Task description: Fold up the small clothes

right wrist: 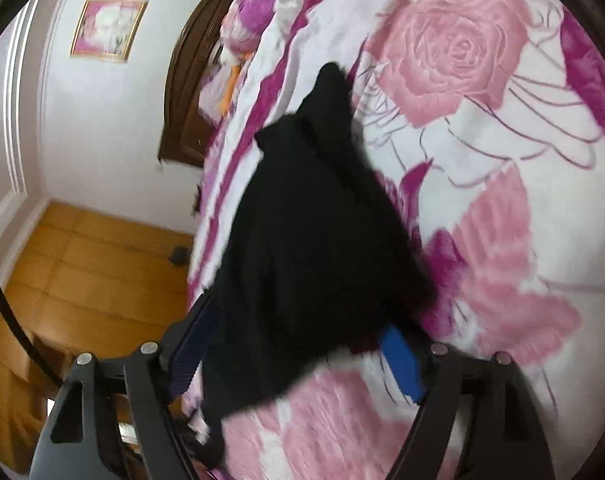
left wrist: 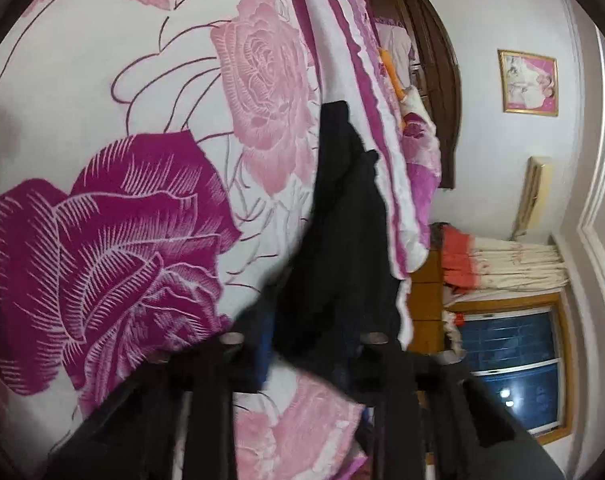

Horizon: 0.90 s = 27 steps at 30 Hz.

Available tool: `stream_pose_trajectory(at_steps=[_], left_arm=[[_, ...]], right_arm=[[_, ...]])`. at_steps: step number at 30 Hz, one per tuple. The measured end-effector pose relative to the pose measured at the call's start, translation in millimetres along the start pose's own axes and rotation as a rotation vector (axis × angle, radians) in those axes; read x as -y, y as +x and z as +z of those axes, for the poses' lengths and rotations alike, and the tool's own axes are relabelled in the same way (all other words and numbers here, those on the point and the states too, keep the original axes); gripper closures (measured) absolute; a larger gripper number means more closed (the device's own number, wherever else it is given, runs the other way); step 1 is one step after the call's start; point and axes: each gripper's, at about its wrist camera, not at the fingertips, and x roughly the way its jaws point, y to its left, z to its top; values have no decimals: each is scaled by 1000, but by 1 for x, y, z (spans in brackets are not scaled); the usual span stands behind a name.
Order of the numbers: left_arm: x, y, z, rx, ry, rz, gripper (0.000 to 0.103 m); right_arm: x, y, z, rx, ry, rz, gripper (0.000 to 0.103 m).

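Observation:
A black garment hangs stretched above a bed with a pink and purple rose bedspread. In the left wrist view my left gripper is shut on the garment's near edge; its blue pads are mostly hidden by the cloth. In the right wrist view the same black garment runs from my right gripper away toward the bed's far side. The blue fingers stand apart with cloth bunched between them, so its grip is unclear.
The rose bedspread fills the right wrist view. A wooden headboard, pillows, a framed picture and wooden floor lie beside the bed. A window and curtains show in the left wrist view.

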Motion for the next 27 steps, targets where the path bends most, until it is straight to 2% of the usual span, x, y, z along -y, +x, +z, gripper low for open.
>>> stream_pose_trajectory(at_steps=[1,2,3,4,6,7,8,10,12,16,22,24,27], left_arm=[[1,-2,-2,-1,17,12,98],[4,-2,-1,-1,36,21,99],[7,-3,-1,0,56,27,100],[10,-8,0,12,75,25,100],[18,-17,4,31,112,4,101],[23,-22,2,37,145,-4,101],[29,-27,0,40,181,-4,101],[39,-33,-2,46,235,-7,102],[45,-45,-6,60,267,-13,102],[35,-66,-17,66,236,-70,102],[9,-78,-45,29,219,4,102],[2,-78,-53,30,240,65,101],[1,-77,-61,54,310,108,101]], right_arm=[[6,1,3,27,43,35,25],[11,2,7,42,77,60,40],[19,2,10,48,115,91,73],[27,4,14,31,152,106,87],[39,0,15,22,212,153,88],[35,-6,15,33,199,170,89],[27,-11,15,34,149,159,89],[-4,-20,13,24,-17,81,90],[-17,-26,9,7,-55,71,90],[-18,-43,-8,-26,-51,13,90],[14,-79,-35,-86,-23,-39,90],[20,-88,-42,-92,-37,-57,89],[22,-92,-50,-92,-87,-110,88]])
